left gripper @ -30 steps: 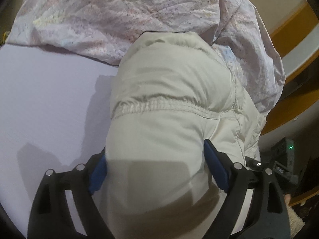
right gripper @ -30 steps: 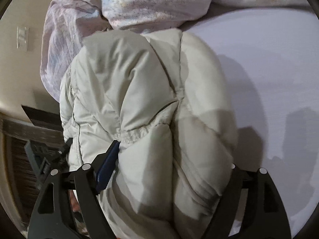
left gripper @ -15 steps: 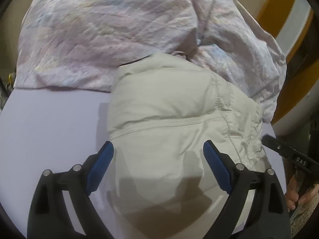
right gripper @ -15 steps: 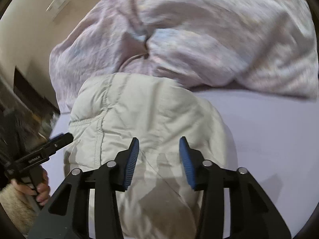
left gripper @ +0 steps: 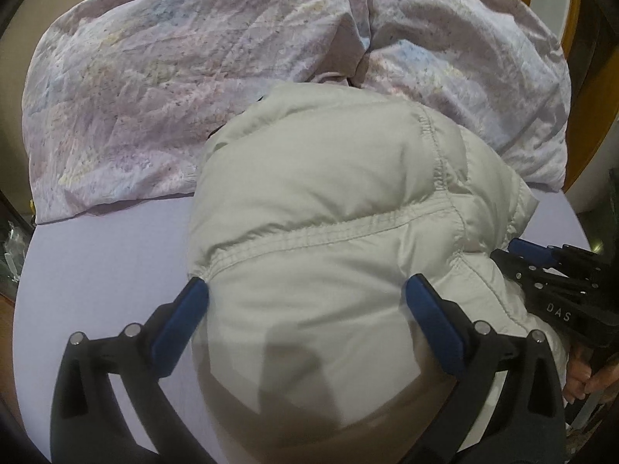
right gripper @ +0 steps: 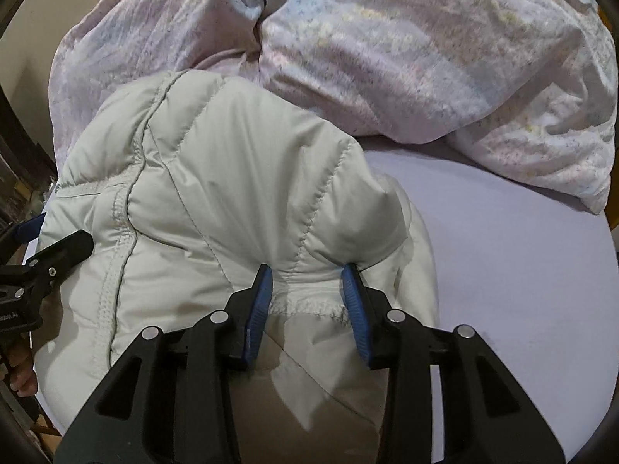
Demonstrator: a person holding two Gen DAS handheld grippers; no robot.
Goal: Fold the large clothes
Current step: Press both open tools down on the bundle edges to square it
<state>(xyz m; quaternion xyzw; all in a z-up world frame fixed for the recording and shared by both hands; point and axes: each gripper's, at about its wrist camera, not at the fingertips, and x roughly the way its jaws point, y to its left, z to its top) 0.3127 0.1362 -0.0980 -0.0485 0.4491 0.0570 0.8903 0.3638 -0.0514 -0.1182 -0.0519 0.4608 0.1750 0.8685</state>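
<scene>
A puffy off-white quilted jacket [left gripper: 329, 201] lies folded in a thick bundle on a lilac bed sheet [left gripper: 108, 255]. It also shows in the right wrist view [right gripper: 216, 193]. My left gripper [left gripper: 305, 297] is open, its blue pads wide apart over the jacket's near end. My right gripper [right gripper: 307, 282] is partly closed, its pads pressing into a fold of the jacket without meeting. Each gripper shows at the edge of the other's view: the right gripper [left gripper: 549, 270] and the left gripper [right gripper: 42, 255].
A crumpled pastel floral duvet [left gripper: 185, 89] is heaped behind the jacket and also fills the top of the right wrist view [right gripper: 425, 58]. A wooden bed frame [left gripper: 576, 11] and a beige wall [right gripper: 35, 11] lie beyond. Bare sheet [right gripper: 503, 263] lies right of the jacket.
Both grippers pulled back from the jacket and tilted up, so the duvet came into view. The right gripper's jaws narrowed from wide open, then came down onto a fold.
</scene>
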